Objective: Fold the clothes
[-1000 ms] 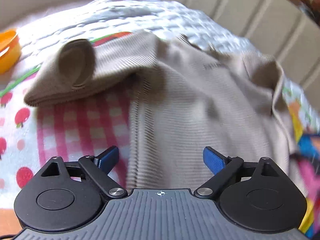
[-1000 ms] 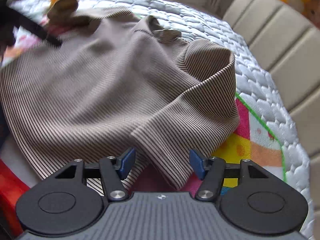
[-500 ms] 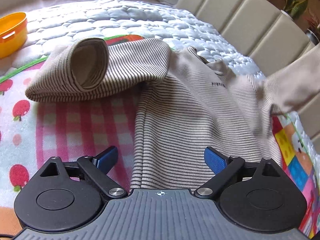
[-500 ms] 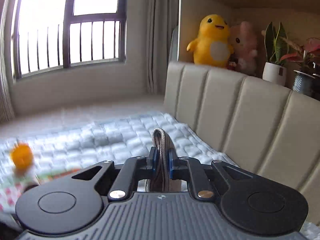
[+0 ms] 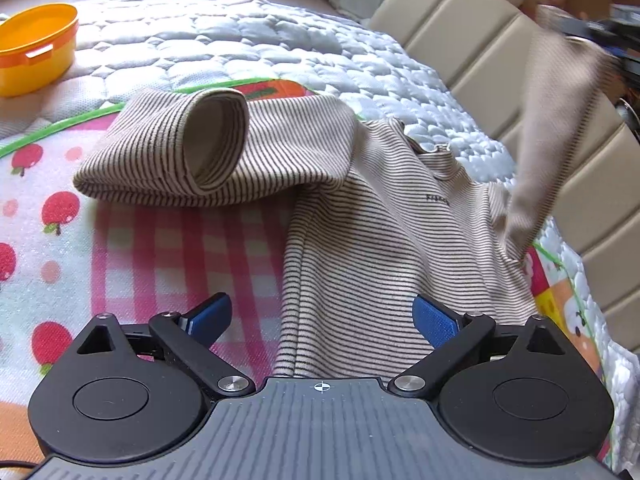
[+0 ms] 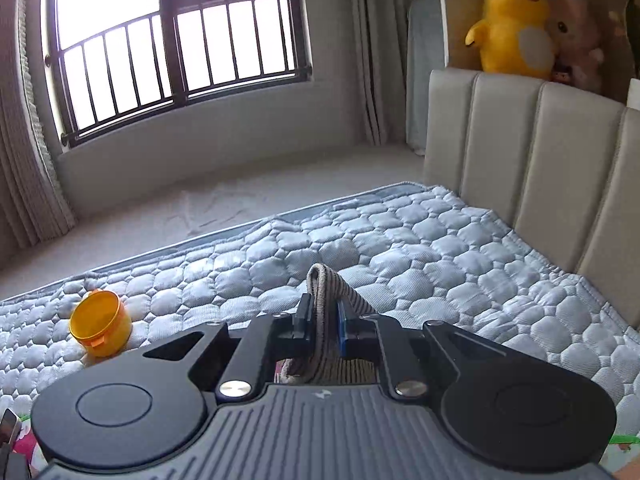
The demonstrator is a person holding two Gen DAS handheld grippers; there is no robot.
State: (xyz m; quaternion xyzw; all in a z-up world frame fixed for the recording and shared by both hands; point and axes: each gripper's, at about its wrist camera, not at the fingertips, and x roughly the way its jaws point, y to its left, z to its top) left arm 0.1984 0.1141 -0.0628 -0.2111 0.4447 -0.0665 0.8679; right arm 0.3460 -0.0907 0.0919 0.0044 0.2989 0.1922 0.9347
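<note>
A big bed (image 6: 400, 248) with a bumpy blue-grey cover is filling the room, and a bright blanket (image 5: 120, 248) with red fruit is lying on it. A striped shirt (image 5: 360, 240) is lying on the blanket, one sleeve (image 5: 192, 152) folded back. The right gripper (image 6: 324, 320) is pinching the other sleeve (image 6: 320, 308) tight and lifting it high. The left gripper (image 5: 322, 316) is hanging over the shirt, its fingers wide apart and holding nothing. An orange cup (image 6: 100, 326) is sitting far off.
</note>
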